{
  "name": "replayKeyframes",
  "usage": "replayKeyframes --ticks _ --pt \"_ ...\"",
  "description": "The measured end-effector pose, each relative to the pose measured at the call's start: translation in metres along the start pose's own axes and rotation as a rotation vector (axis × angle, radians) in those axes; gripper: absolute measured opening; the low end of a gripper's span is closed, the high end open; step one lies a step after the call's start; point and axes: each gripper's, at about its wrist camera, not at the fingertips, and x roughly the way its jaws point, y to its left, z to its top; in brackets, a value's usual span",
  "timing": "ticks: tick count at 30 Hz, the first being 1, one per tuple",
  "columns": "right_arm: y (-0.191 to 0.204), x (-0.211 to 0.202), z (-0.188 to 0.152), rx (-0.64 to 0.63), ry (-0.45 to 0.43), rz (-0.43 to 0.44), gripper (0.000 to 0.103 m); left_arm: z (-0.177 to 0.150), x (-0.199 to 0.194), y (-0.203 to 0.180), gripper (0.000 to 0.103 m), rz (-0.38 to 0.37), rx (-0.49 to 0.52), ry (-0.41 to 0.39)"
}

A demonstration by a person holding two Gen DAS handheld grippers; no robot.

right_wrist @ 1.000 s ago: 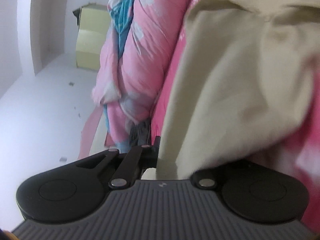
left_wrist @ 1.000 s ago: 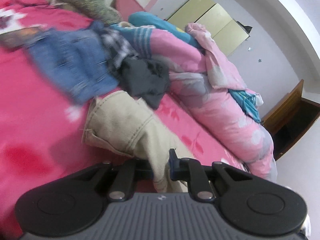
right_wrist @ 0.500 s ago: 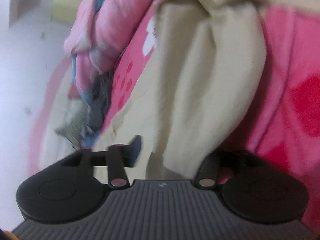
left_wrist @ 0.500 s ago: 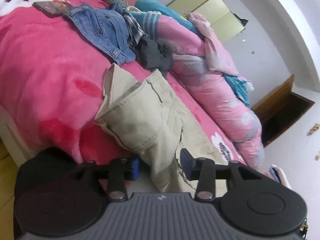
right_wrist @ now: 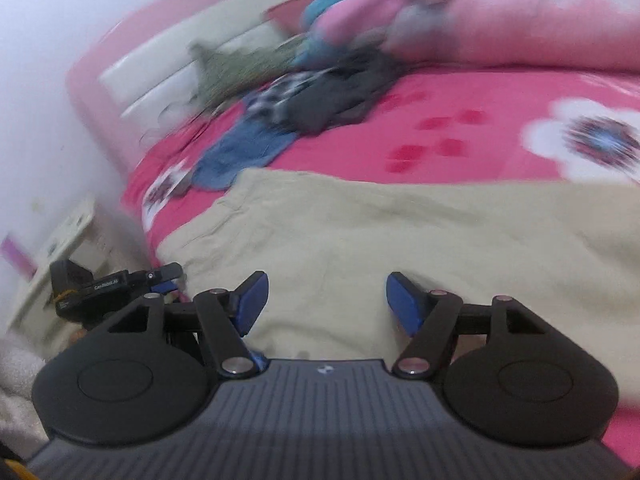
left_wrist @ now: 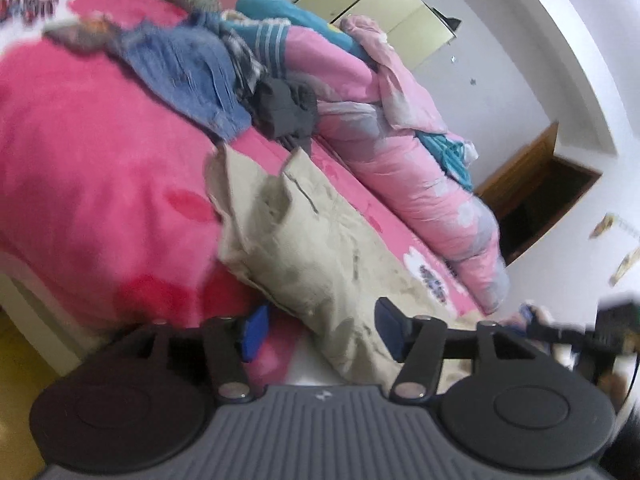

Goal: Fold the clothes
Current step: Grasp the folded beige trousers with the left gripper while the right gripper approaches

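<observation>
Bedroom, white walls; bright pink fleece bedspread with white flower prints (left_wrist: 92, 168) covers the bed and takes up most of both views.

Beige cotton trousers (left_wrist: 320, 248) lie spread on the bedspread along its near edge. Left wrist view: cloth runs from a creased, partly raised end out ahead, down toward the camera, and hangs over the bed edge.

Left gripper (left_wrist: 320, 332): 2 blue-padded fingers spread wide. A hanging fold of the trousers sits in the gap between them, closer to the right finger. Pads (left_wrist: 390, 330) not pressing the cloth; contact cannot be judged.

Right gripper (right_wrist: 326, 304): fingers spread wide too. Trousers (right_wrist: 400, 248) lie flat just ahead of the tips and fill the space between them. Nothing pinched. Left gripper also shows at the left edge of this view, beside the cloth's corner.

Farther back on the bed: crumpled blue denim garment (left_wrist: 192, 76), dark grey garment (left_wrist: 286, 110) just beside it, and a rolled pink quilt with pale patches (left_wrist: 420, 184) along the far side. Pale yellow-green cupboard (left_wrist: 400, 16) against the wall. Both views blurred in parts.
</observation>
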Motion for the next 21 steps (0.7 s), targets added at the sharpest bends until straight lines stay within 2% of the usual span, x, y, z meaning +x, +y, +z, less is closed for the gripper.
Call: replayKeyframes --ticks 1,3,5,9,13,16,21 --pt "0.008 0.012 0.013 -0.061 0.059 -0.005 0.065 0.002 -0.009 0.001 0.062 0.016 0.021 -0.014" --pt "0.022 0.029 0.031 -0.186 0.135 -0.089 0.065 0.007 -0.027 0.005 0.065 0.031 0.051 -0.056" --pt "0.029 0.036 0.04 -0.255 0.15 -0.102 0.065 0.014 -0.038 0.01 0.067 0.033 0.063 -0.103" --pt "0.04 0.048 0.055 -0.364 0.153 -0.085 0.065 0.033 -0.021 0.009 0.067 0.015 0.105 -0.097" --pt "0.06 0.096 0.083 -0.498 0.111 0.032 0.068 0.042 0.009 0.005 0.064 0.026 0.145 -0.033" --pt "0.07 0.148 0.106 -0.548 0.116 0.097 0.069 0.043 0.022 0.002 0.064 0.022 0.174 -0.014" --pt "0.062 0.225 0.127 -0.484 0.185 0.168 0.069 0.046 0.038 0.003 0.064 0.009 0.198 0.016"
